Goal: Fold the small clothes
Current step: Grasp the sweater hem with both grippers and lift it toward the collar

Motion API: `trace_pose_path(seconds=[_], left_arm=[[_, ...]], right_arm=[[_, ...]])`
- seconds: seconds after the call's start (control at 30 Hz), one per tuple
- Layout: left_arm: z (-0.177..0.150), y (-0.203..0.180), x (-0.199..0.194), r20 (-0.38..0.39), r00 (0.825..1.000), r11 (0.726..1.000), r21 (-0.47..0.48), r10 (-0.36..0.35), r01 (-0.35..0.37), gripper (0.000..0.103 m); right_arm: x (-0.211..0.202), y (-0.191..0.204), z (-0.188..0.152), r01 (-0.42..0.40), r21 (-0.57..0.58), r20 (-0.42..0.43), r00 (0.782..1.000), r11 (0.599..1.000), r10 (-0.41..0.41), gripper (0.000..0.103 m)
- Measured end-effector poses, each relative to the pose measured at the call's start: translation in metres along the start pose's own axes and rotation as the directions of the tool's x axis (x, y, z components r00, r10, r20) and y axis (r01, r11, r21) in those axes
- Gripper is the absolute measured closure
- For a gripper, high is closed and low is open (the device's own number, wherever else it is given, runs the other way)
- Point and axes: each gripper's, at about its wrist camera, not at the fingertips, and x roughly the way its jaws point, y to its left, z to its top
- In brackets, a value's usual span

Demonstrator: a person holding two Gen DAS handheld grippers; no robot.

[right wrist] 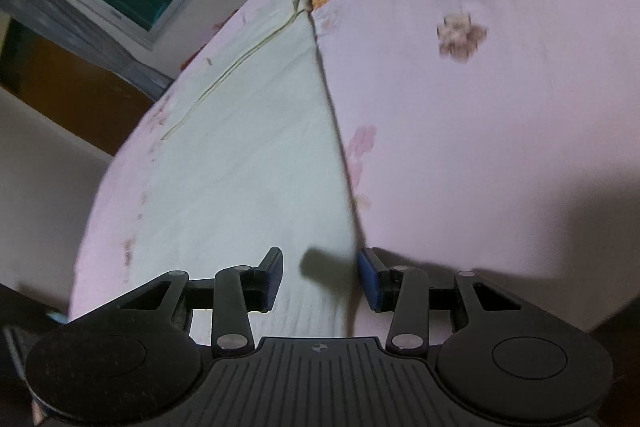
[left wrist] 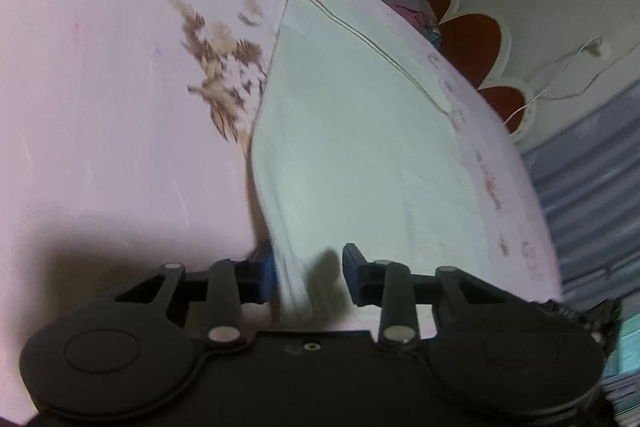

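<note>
**A:** What does the left wrist view show?

**B:** A pale mint-white cloth garment [left wrist: 360,147] lies spread flat on a pink bedsheet printed with brown flowers [left wrist: 100,87]. A thin tan seam line runs across its far part. The black left gripper with blue pads [left wrist: 308,279] sits at the garment's near corner. Its jaws stand partly apart, and the cloth's left edge rises between them, close against the left pad. The blur hides whether the pads press it.

**A:** And the right wrist view?

**B:** The same garment [right wrist: 240,167] fills the left of the bed. Its straight right edge runs down toward the black right gripper [right wrist: 320,279], ending just inside the right pad. The jaws are partly apart, with cloth between them but no visible pinch.
</note>
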Motion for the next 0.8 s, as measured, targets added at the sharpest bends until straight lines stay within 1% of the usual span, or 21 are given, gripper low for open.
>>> trace_pose_path(seconds=[0.1, 0.17, 0.2, 0.23, 0.33, 0.37, 0.4, 0.43, 0.47, 0.5, 0.53, 0.6, 0.63, 0.67, 0.7, 0.73, 0.77, 0.8], left_arm=[[-0.003, 0.003, 0.005, 0.012, 1.0, 0.999, -0.034, -0.02, 0.021, 0.07], [0.0, 0.004, 0.009, 0.018, 0.999, 0.998, -0.053, -0.03, 0.031, 0.07], [0.003, 0.004, 0.011, 0.023, 0.999, 0.998, -0.059, -0.031, 0.032, 0.07], [0.005, 0.005, 0.011, 0.029, 0.999, 0.997, -0.066, -0.03, 0.032, 0.07], [0.011, 0.004, 0.013, 0.044, 0.999, 0.997, -0.074, -0.018, 0.022, 0.07], [0.01, 0.002, 0.012, 0.045, 0.999, 0.997, -0.07, -0.009, 0.012, 0.073], [0.01, 0.0, 0.012, 0.043, 0.999, 0.998, -0.06, -0.004, 0.007, 0.078], [0.009, -0.001, 0.012, 0.041, 0.999, 0.999, -0.047, 0.005, -0.003, 0.081], [0.008, -0.003, 0.012, 0.042, 0.999, 0.999, -0.03, 0.026, -0.025, 0.092], [0.008, -0.005, 0.011, 0.047, 0.998, 0.999, -0.01, 0.041, -0.04, 0.1], [0.007, -0.006, 0.007, 0.074, 0.996, 0.999, 0.001, 0.045, -0.045, 0.1], [0.004, -0.009, -0.004, 0.137, 0.99, 1.0, 0.007, 0.023, -0.024, 0.1], [0.004, -0.01, -0.005, 0.142, 0.989, 0.999, 0.013, 0.033, -0.035, 0.1], [0.004, -0.01, -0.001, 0.119, 0.991, 0.997, 0.022, 0.068, -0.071, 0.1], [0.003, -0.008, 0.006, 0.083, 0.99, 0.992, 0.03, 0.118, -0.121, 0.099], [0.002, -0.004, 0.011, 0.06, 0.99, 0.991, 0.014, 0.131, -0.132, 0.099], [0.002, -0.001, 0.01, 0.069, 0.991, 0.993, -0.025, 0.115, -0.114, 0.1], [0.004, -0.003, 0.006, 0.08, 0.991, 0.994, -0.035, 0.107, -0.104, 0.1]], right_arm=[[-0.003, -0.004, -0.006, -0.054, 0.037, -0.005, 0.999, 0.998, 0.054, 0.061], [-0.002, -0.008, -0.006, -0.085, 0.059, -0.014, 0.996, 0.995, 0.086, 0.067], [-0.001, -0.009, -0.003, -0.094, 0.063, -0.023, 0.995, 0.994, 0.095, 0.077], [0.001, -0.009, -0.001, -0.1, 0.06, -0.034, 0.994, 0.993, 0.102, 0.082], [0.005, -0.007, 0.004, -0.103, 0.043, -0.04, 0.994, 0.994, 0.105, 0.083], [0.006, -0.007, 0.005, -0.11, 0.049, -0.039, 0.993, 0.993, 0.112, 0.084], [0.005, -0.008, 0.005, -0.119, 0.054, -0.036, 0.992, 0.991, 0.121, 0.09], [0.004, -0.008, 0.004, -0.132, 0.052, -0.033, 0.99, 0.99, 0.134, 0.095], [0.002, -0.008, 0.003, -0.14, 0.046, -0.03, 0.989, 0.989, 0.142, 0.095], [-0.001, -0.007, 0.004, -0.134, 0.036, -0.019, 0.991, 0.99, 0.135, 0.099], [-0.003, -0.006, 0.004, -0.131, 0.027, -0.006, 0.991, 0.991, 0.131, 0.099], [-0.013, -0.002, 0.006, -0.152, 0.002, 0.034, 0.988, 0.988, 0.152, 0.099], [-0.017, 0.0, 0.006, -0.168, -0.012, 0.052, 0.984, 0.986, 0.168, 0.099], [-0.02, 0.001, 0.007, -0.169, -0.028, 0.064, 0.983, 0.985, 0.17, 0.099], [-0.016, 0.001, 0.007, -0.135, -0.048, 0.053, 0.989, 0.99, 0.138, 0.099], [-0.006, 0.0, 0.007, -0.083, -0.066, 0.015, 0.996, 0.994, 0.084, 0.099], [0.005, -0.003, 0.007, -0.039, -0.063, -0.026, 0.999, 0.997, 0.038, 0.099], [0.008, -0.005, 0.009, -0.044, -0.045, -0.032, 0.999, 0.998, 0.042, 0.099]])
